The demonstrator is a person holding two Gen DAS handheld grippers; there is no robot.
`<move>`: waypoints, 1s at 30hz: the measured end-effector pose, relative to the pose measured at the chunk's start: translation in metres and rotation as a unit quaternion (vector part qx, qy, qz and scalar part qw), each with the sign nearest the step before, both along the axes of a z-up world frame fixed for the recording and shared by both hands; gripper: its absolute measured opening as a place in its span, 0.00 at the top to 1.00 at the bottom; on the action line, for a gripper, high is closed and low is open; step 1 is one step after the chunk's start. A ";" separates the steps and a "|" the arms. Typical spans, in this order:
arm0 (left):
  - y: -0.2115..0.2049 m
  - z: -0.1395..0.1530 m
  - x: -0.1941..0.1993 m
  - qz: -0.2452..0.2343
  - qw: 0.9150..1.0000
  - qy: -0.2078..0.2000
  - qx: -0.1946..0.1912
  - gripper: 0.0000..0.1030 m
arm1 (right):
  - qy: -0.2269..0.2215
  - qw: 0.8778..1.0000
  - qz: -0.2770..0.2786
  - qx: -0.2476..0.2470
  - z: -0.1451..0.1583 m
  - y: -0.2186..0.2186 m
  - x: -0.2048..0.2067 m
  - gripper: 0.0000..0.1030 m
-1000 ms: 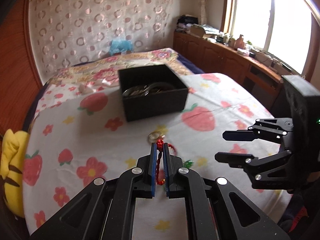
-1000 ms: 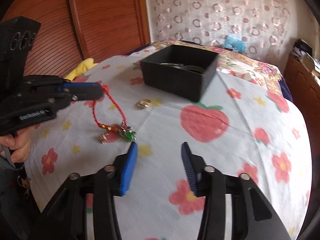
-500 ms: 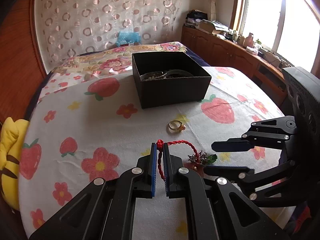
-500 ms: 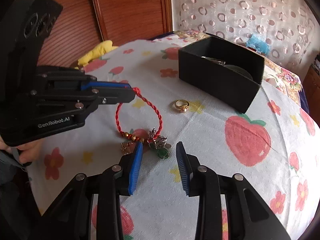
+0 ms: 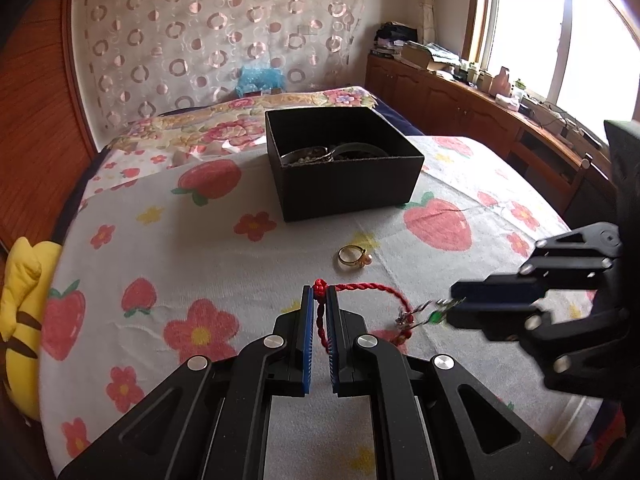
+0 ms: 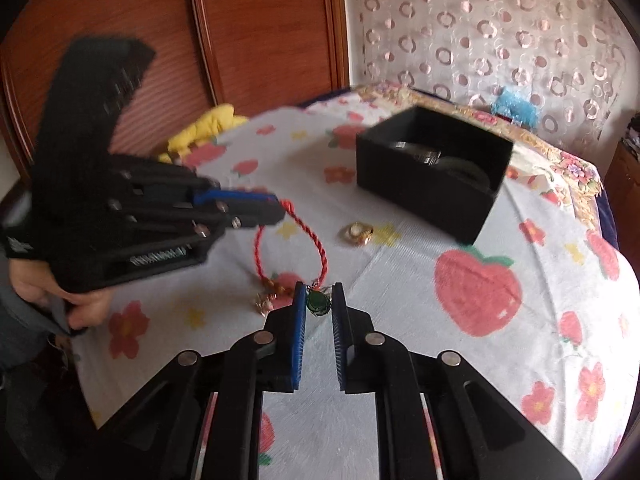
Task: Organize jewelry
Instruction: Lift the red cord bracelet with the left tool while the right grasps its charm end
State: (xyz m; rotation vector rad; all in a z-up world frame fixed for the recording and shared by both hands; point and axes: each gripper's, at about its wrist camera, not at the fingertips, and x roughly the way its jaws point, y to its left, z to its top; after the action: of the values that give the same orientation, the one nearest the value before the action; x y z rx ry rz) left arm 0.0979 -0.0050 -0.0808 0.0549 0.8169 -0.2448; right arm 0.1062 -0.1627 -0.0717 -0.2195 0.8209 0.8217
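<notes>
My left gripper (image 5: 319, 308) pinches the red cord bracelet (image 5: 362, 289) at its knot; the cord runs rightward to its green charm (image 6: 318, 303), between my right gripper's (image 6: 319, 300) nearly closed jaws, grip uncertain. The black box (image 5: 344, 168) lies ahead.

R gripper (image 6: 318, 304) around green pendant (image 6: 317, 303)

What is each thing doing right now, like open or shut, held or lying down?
left gripper: shut on the red bracelet.
red bracelet: held up at its knot, charm end hanging low.
right gripper: closing around the green charm; cannot tell if it grips.
gold ring: lying loose on the bedsheet.
black box: open, no lid, jewelry inside.
</notes>
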 end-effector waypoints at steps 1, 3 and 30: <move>0.000 0.002 0.000 0.000 1.000 -0.002 0.000 0.95 | -0.004 1.000 -0.001 0.005 0.005 -0.003 -0.001 0.86; -0.001 0.004 -0.001 0.001 1.000 -0.006 0.000 0.95 | -0.011 1.000 -0.004 0.015 0.014 -0.008 -0.002 0.86; -0.017 0.030 0.003 -0.023 0.999 -0.033 -0.013 0.95 | -0.039 0.996 -0.048 0.057 0.047 -0.032 0.023 0.86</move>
State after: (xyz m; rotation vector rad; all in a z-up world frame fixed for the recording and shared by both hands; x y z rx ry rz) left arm 0.1007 -0.0225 -0.0506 0.0570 0.7464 -0.2960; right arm 0.1291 -0.1946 -0.0248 -0.1098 0.7041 0.7624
